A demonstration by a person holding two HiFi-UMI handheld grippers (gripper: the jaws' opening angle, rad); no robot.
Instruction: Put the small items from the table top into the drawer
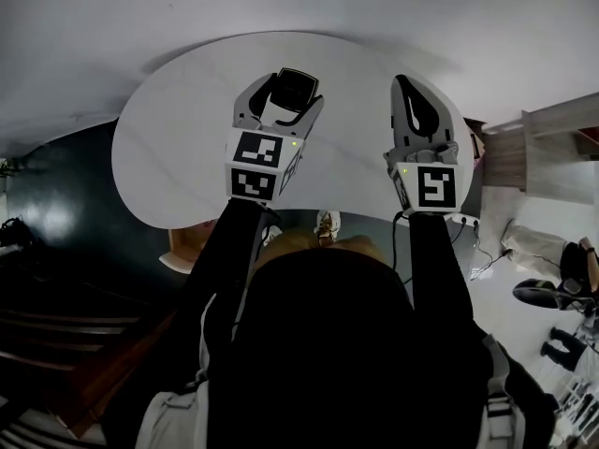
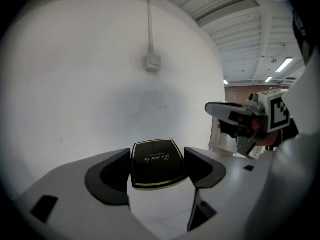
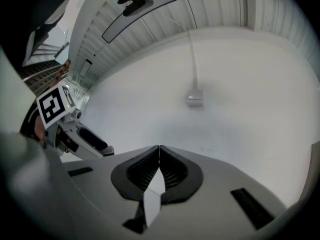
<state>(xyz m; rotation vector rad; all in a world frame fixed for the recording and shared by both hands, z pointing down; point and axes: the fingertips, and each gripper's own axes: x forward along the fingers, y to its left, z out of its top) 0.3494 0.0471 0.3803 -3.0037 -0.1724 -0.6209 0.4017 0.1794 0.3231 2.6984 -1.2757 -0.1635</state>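
Between the two fingers of the left tongs (image 1: pixel 286 96) sits a small black packet (image 2: pixel 156 163), pinched from both sides so that a dark pad presses against each of its edges. Its face is flat and glossy black with rounded corners. A thin gold line runs just inside the rim and a line of gold script crosses the middle, upside down as seen from behind the tongs and too small to read. Below that face, nearer the body of the tongs, the surface turns white, and I cannot tell whether this belongs to the packet. From the head view the packet is held over the white round worktop (image 1: pixel 187 143). Beside the left tongs on their right, and apart from them, the right tongs (image 3: pixel 159 158) are pressed together, their ribbed pads meeting in a single seam with nothing between. Ahead of both tips stands a pale wall with a small box (image 2: pixel 153 62) on a cable run.
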